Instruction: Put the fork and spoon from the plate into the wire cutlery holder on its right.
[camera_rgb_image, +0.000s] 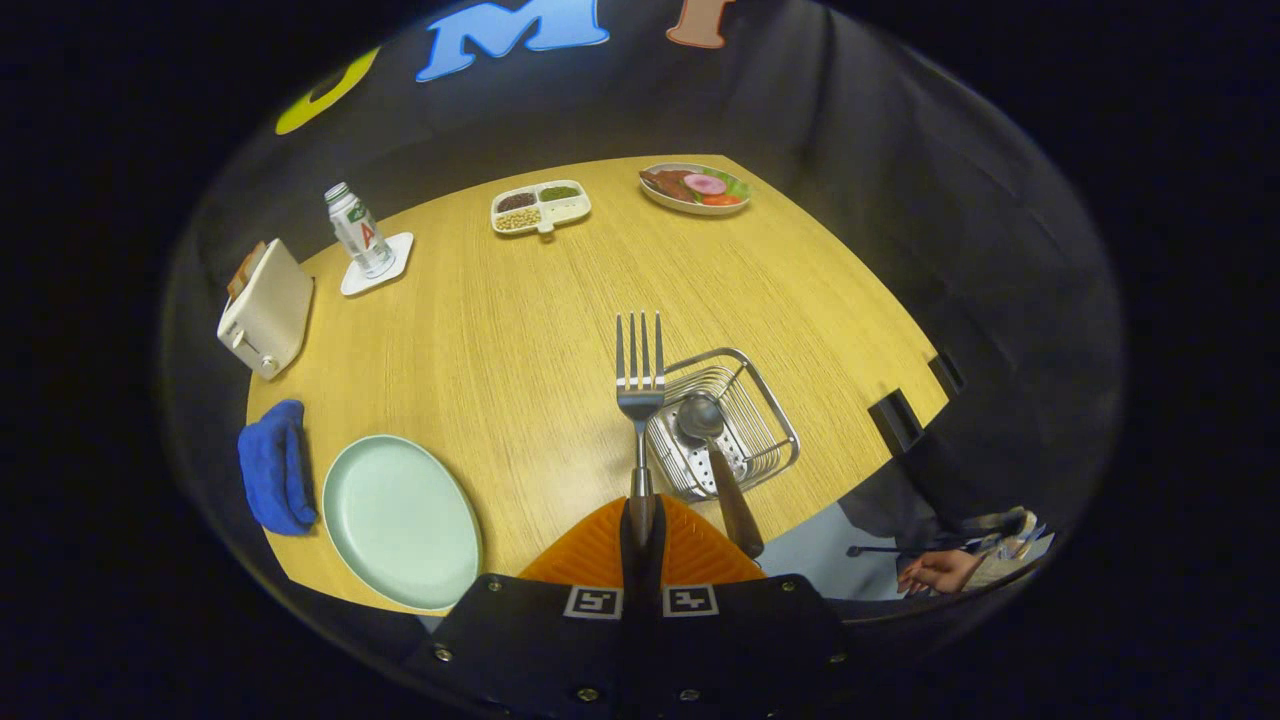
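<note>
Tool (641, 520) fingers clench the fork (640, 385) by its handle, tines pointing ahead, held just left of the wire cutlery holder (765, 425), likely ready to drop in. Spoon (715, 460) already lies in the holder, handle jutting out. Plate (400, 520) sits bare on the surface (540, 330).

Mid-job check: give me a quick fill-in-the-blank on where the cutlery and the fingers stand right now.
1. The gripper is shut on the handle of the ____.
2. The spoon already lies in the wire cutlery holder, its bowl down and its ____ sticking out over the rim.
3. The plate now holds ____ cutlery.
4. The blue cloth lies beside the ____.

Missing words: fork; handle; no; plate.
</note>
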